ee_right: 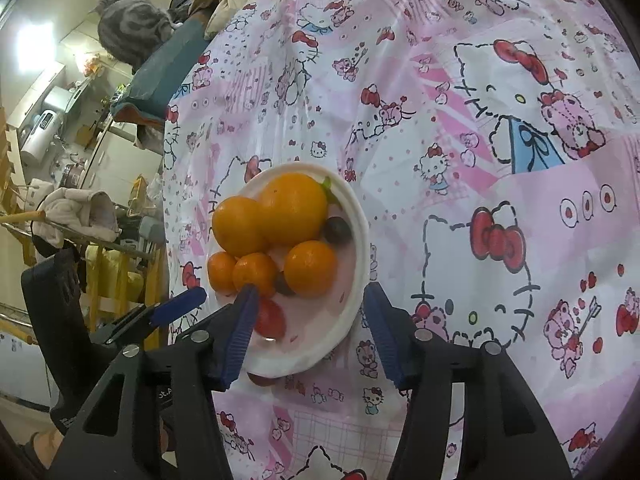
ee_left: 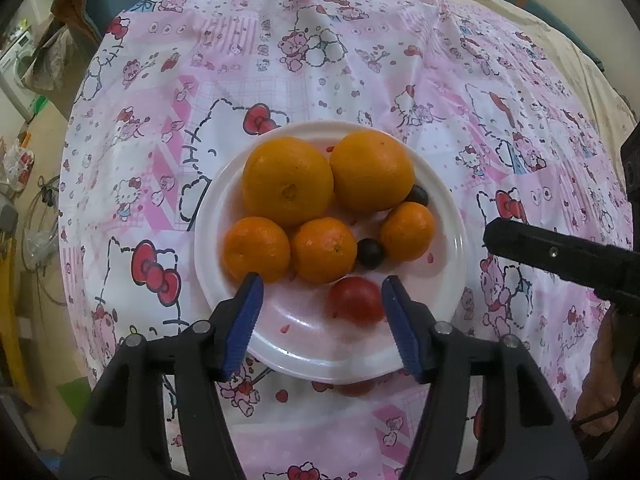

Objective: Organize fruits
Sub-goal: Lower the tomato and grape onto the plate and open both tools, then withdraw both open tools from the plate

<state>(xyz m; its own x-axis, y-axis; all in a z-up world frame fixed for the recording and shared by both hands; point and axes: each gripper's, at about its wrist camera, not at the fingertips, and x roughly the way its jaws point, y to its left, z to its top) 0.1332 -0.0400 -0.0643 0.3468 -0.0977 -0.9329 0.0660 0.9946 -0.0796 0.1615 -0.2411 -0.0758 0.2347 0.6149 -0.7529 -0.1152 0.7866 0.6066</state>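
Two hand-held grippers, left and right, hang with jaws apart and empty over the white plate at frame centre, where oranges, tangerines and a tomato crowd together. Closing hard risks bruising the tomato; nudging round fruit may roll it onto the bed.

This is a lived-in home: a table under a pink cartoon-cat tablecloth, a grey tabby cat perched on a teal cushion, a washing machine, kitchen appliances and cabinets, and laundry on a rack.
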